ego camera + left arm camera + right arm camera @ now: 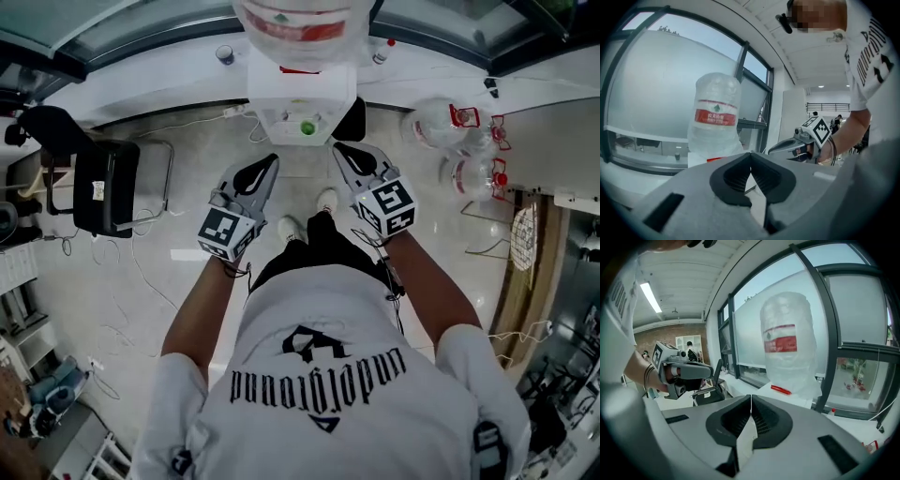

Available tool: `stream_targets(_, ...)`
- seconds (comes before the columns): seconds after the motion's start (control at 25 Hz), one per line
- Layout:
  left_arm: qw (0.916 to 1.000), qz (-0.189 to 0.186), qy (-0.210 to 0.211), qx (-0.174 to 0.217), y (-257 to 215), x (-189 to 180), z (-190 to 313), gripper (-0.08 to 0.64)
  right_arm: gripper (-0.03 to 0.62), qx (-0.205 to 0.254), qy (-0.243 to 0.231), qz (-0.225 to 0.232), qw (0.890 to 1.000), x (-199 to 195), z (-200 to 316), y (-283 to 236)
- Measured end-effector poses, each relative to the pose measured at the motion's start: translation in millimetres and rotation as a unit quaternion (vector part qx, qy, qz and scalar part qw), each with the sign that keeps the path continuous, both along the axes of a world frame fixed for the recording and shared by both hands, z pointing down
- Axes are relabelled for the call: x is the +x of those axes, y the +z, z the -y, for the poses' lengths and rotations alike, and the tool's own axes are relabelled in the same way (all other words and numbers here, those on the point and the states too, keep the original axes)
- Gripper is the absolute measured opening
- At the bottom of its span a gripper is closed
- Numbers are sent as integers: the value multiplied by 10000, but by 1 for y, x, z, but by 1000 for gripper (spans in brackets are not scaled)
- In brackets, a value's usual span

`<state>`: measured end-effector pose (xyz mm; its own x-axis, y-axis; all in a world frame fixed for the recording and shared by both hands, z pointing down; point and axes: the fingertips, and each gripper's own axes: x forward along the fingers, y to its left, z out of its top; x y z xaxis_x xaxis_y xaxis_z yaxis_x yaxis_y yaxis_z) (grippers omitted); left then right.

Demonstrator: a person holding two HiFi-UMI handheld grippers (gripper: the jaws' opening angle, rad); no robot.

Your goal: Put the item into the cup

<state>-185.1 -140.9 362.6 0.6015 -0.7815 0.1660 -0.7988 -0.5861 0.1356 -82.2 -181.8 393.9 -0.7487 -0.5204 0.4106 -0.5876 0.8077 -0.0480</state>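
Both claws are clenched on nothing: the left gripper point(750, 157) and right gripper point(750, 399) hang side by side, apart, over open floor point(300, 178), the water dispenser point(302, 103) straight ahead of their tips. A small dark cup point(225, 53) stands on the white ledge point(169, 89) beyond the left claw. A black chair point(108, 183) flanks its outer side, and clear jugs point(436, 127) flank the right claw's.

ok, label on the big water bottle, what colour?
Red label, clearest in the left gripper view.
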Motion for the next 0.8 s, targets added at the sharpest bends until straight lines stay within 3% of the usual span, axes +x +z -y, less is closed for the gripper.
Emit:
stream_targets(0.52, 9986, -308, 146, 411, -108, -17, -70, 15, 18, 515, -282, 711, 9957, -18, -72, -121)
stream_targets(0.8, 9980, -386, -33, 493, -127, -34, -89, 15, 18, 540, -123, 841, 9949, -8, -85, -134)
